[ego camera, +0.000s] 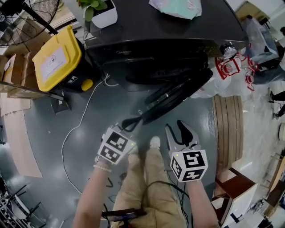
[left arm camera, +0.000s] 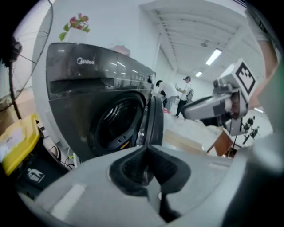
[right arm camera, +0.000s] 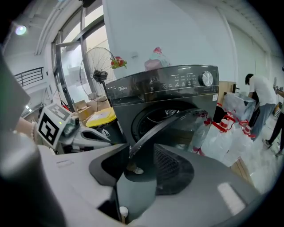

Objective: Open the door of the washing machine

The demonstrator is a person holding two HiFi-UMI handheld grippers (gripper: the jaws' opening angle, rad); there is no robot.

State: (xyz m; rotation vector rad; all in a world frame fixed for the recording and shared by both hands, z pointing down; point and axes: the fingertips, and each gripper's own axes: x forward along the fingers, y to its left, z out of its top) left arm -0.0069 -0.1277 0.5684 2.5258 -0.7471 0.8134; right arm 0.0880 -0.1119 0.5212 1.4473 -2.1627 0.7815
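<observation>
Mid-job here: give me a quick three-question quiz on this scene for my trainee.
1. True or false: the door is shut.
2. The bin lid beside the washer is: A yellow, B red, C blue?
3. Which gripper has its jaws together?
Key: 1 false, it stands open. 2 A. 3 the left gripper; the right gripper is open.

Plant (ego camera: 104,13) on washing machine (ego camera: 178,31) — 1 bin (ego camera: 58,58) left.
</observation>
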